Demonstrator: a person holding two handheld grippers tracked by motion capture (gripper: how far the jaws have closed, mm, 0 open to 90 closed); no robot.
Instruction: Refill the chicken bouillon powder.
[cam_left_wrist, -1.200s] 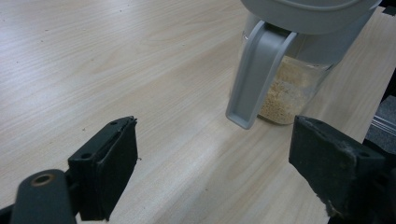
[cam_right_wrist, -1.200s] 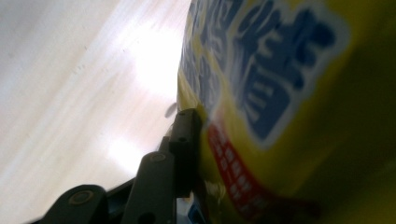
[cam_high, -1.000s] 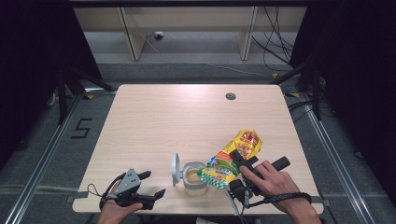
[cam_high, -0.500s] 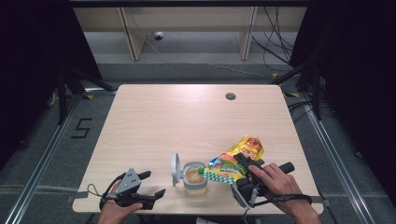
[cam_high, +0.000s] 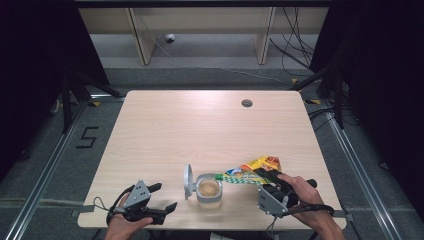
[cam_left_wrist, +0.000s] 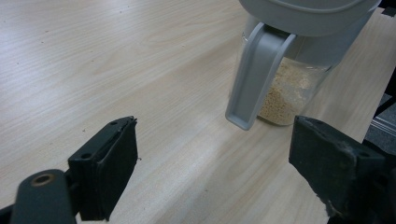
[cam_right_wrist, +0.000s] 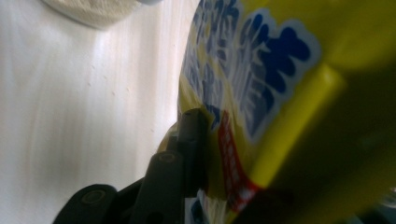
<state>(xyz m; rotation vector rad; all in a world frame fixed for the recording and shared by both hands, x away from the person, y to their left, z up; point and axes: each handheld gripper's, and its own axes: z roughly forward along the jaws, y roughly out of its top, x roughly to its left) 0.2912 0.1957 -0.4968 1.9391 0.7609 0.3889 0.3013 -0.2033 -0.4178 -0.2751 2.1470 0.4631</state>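
A clear jar (cam_high: 209, 190) with a grey flip lid (cam_high: 187, 175) swung open to its left stands near the table's front edge, partly filled with tan grains (cam_left_wrist: 285, 91). My right gripper (cam_high: 267, 176) is shut on a yellow snack bag (cam_high: 255, 169), holding it tilted with its mouth over the jar's right rim. Up close the bag (cam_right_wrist: 280, 93) is pressed against one black finger (cam_right_wrist: 189, 140). My left gripper (cam_high: 165, 197) rests open on the table left of the jar, its pads (cam_left_wrist: 109, 172) spread wide, and the jar's lid tab (cam_left_wrist: 254, 79) hangs ahead.
The wooden table (cam_high: 200, 130) has a round cable hole (cam_high: 246, 103) at the back right. Metal rails run along both sides on the floor, and a shelf unit stands behind the table.
My right gripper has tipped the bag lower and leftward, bringing its mouth over the jar. The left gripper has stayed put.
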